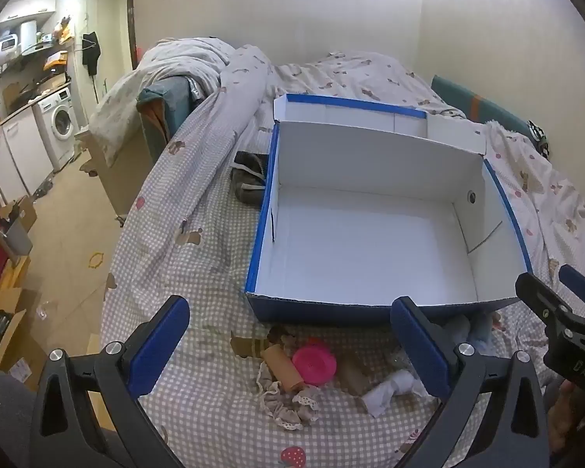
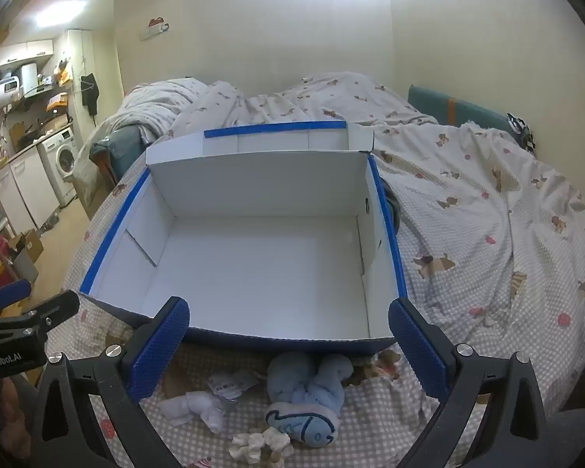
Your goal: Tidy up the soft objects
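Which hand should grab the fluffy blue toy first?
The right gripper. Its open jaws frame the blue toy lying before the empty box. The left gripper faces the pink cup instead.

Left gripper [image 1: 290, 345]: black angular frame, two fingers faced with blue textured pads [image 1: 158, 347], round silver screws at finger bases. Right gripper [image 2: 288, 345]: same build — black frame, blue mesh-like pads [image 2: 160, 347], silver screws. Seen from right wrist view, body of left gripper carries white lettering "GenRobot.AI"; from left wrist view, right one shows small embossed characters, unreadable.
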A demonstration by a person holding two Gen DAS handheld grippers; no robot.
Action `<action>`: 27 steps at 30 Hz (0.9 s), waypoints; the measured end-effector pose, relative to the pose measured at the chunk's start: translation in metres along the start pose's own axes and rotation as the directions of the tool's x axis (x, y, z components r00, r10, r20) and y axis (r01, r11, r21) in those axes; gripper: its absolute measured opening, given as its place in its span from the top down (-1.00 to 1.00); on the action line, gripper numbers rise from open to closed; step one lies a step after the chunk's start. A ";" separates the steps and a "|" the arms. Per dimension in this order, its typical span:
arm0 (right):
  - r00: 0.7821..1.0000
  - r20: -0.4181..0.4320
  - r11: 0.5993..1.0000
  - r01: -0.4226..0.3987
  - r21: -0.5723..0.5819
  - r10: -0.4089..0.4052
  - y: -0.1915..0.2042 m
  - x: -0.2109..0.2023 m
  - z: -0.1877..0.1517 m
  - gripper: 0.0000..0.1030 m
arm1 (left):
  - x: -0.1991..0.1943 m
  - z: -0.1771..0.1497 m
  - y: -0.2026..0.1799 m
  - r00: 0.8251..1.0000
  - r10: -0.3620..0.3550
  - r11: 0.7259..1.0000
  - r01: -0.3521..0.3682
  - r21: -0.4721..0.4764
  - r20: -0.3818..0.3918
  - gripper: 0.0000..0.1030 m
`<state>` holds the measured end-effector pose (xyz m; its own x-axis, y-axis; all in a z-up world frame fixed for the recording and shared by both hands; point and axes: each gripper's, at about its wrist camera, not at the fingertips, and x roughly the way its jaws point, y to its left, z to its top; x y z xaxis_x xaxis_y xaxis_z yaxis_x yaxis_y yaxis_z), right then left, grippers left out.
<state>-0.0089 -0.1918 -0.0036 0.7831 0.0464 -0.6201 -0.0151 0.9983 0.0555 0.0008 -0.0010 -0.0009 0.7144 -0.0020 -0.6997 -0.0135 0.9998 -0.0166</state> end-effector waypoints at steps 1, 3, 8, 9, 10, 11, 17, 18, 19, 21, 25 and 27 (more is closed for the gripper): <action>1.000 -0.003 1.000 0.005 -0.007 -0.005 0.000 0.000 0.000 -1.00 | 0.001 0.000 -0.001 1.000 0.000 1.000 0.000 0.002 -0.002 -1.00; 1.000 0.000 1.000 0.004 -0.008 -0.004 0.001 0.000 0.000 -1.00 | 0.000 -0.001 0.002 1.000 -0.013 1.000 0.013 -0.016 0.009 -1.00; 1.000 0.003 1.000 0.004 -0.007 -0.004 0.002 0.000 0.000 -1.00 | -0.004 -0.002 0.005 1.000 -0.019 1.000 0.020 -0.014 0.019 -1.00; 1.000 0.003 1.000 0.005 -0.007 -0.005 0.001 0.000 0.000 -1.00 | 0.001 0.000 0.003 1.000 -0.005 1.000 0.005 -0.012 -0.001 -1.00; 1.000 0.003 1.000 0.006 -0.008 -0.006 0.001 0.000 0.000 -1.00 | 0.001 0.000 0.003 1.000 -0.003 1.000 0.003 -0.011 0.000 -1.00; 1.000 0.003 1.000 0.005 -0.007 -0.005 0.001 0.000 0.000 -1.00 | 0.002 0.000 0.003 1.000 -0.002 1.000 0.002 -0.011 0.002 -1.00; 1.000 -0.004 1.000 0.000 0.003 0.000 -0.002 0.002 0.001 -1.00 | 0.002 0.000 0.001 1.000 -0.003 1.000 0.003 -0.013 0.000 -1.00; 1.000 -0.004 1.000 0.001 0.004 -0.001 -0.001 0.002 0.000 -1.00 | 0.001 0.000 0.001 1.000 -0.004 1.000 0.004 -0.013 0.001 -1.00; 1.000 -0.006 1.000 0.003 0.003 -0.003 0.000 0.002 0.000 -1.00 | 0.002 -0.001 0.001 1.000 -0.005 1.000 0.005 -0.013 0.000 -1.00; 1.000 -0.008 1.000 0.001 0.006 -0.001 -0.002 0.003 0.000 -1.00 | -0.001 0.002 0.002 1.000 -0.008 1.000 0.008 -0.016 0.001 -1.00; 1.000 -0.009 1.000 0.001 0.004 -0.001 -0.001 0.002 -0.001 -1.00 | -0.002 0.002 0.002 1.000 -0.012 1.000 0.012 -0.018 0.000 -1.00; 1.000 -0.012 1.000 0.002 0.004 -0.002 -0.001 0.003 -0.001 -1.00 | -0.002 0.002 0.002 1.000 -0.011 1.000 0.011 -0.018 0.000 -1.00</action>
<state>-0.0071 -0.1925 -0.0058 0.7754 0.0444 -0.6299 -0.0107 0.9983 0.0573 0.0010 0.0013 0.0015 0.7148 -0.0130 -0.6992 -0.0180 0.9992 -0.0370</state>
